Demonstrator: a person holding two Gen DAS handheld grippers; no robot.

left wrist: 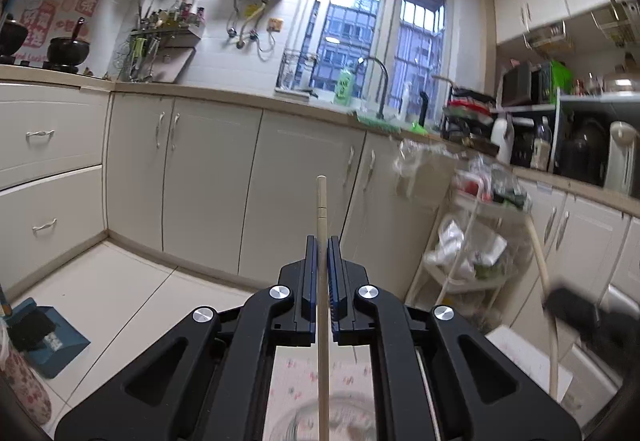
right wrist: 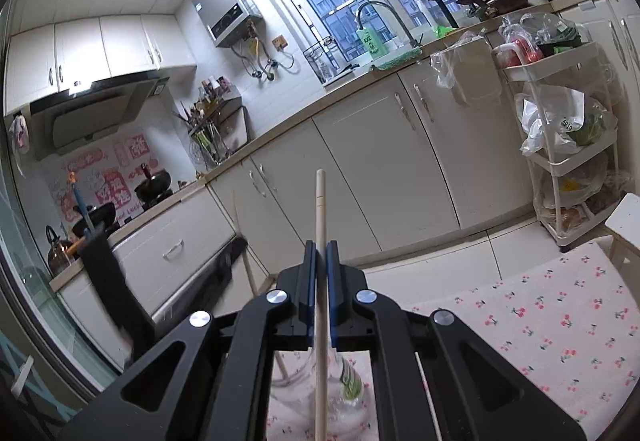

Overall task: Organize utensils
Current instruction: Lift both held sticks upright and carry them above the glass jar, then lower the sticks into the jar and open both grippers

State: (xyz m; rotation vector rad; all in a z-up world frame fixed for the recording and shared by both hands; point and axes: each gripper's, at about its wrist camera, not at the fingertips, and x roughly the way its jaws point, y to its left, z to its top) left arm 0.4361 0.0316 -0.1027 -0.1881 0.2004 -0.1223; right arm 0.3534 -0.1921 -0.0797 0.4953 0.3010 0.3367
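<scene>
Above the glass jar point(right wrist: 320, 401): left gripper point(left wrist: 322, 241) and right gripper point(right wrist: 321, 245) each clenched on one chopstick point(left wrist: 321, 209) point(right wrist: 320, 209). Risk of slipping or missing the jar mouth, because of thin sticks.

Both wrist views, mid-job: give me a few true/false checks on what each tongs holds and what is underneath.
1. The left tongs are shut on a pale wooden chopstick. True.
2. The right tongs are open and hold nothing. False: they are shut on another pale wooden chopstick.
3. A clear glass jar sits below the right tongs. True.
4. The white cloth with red cherry print is plain blue. False: it is white with small cherries.
5. Both chopsticks lie flat on the cloth. False: each is held between blue pads.
</scene>
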